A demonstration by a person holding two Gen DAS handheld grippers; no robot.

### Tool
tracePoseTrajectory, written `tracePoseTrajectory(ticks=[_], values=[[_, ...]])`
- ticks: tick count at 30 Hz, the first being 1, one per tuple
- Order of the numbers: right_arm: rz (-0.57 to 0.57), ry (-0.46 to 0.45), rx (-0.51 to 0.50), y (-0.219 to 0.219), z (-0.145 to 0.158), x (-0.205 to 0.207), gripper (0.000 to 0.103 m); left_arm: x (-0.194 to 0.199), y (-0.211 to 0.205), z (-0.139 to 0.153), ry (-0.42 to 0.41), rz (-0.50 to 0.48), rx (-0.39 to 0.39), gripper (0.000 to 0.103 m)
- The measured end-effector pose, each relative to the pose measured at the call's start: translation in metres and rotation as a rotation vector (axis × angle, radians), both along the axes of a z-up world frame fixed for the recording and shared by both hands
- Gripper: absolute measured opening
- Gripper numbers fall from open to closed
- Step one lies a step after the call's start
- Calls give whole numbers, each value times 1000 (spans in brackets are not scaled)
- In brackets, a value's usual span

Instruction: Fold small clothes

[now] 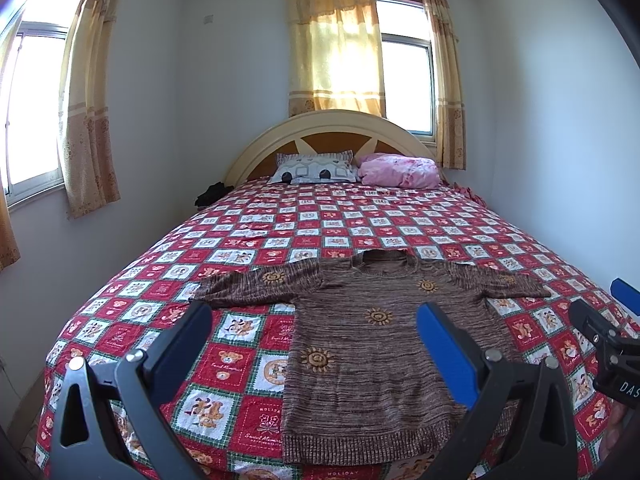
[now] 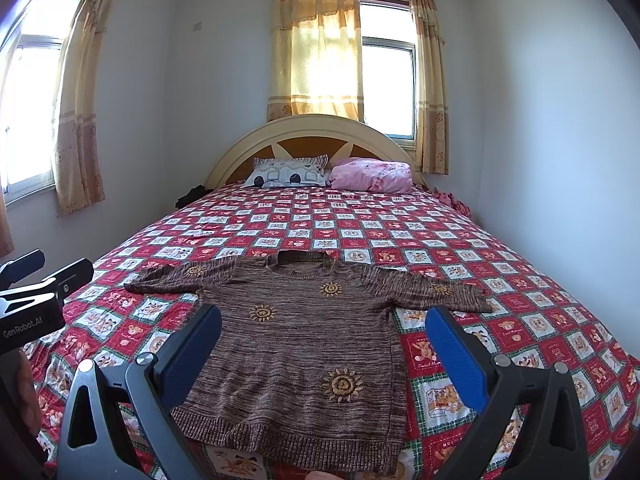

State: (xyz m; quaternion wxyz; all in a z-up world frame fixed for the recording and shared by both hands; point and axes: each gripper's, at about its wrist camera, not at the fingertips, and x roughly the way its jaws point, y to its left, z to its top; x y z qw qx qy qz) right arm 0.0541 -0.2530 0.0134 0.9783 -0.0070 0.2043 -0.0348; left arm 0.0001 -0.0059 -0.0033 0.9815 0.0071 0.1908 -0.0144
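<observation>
Sweater [image 1: 372, 344] flat on the quilt [image 1: 240, 364], unfolded.
Our left gripper [image 1: 316, 320] and right gripper [image 2: 324, 328] hover spread wide, empty; we'd pinch sleeve cuffs first, fold inward.

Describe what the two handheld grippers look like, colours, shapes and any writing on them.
Both match: the left gripper and right gripper each have two dark grey, triangular cut-out finger arms with silver bolts, ending in flat blue pads. Seen from the side, the left gripper's black body reads "GenRobot.AI" in white; the right's shows "DAS", cut off. No cables or sleeves visible.
</observation>
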Motion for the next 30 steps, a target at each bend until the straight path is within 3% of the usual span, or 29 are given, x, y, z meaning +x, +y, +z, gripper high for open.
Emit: tracePoseTrajectory(ticks=[30], values=[[4, 12, -9, 4, -5, 1, 102, 2, 3, -1, 5, 8, -9, 103]])
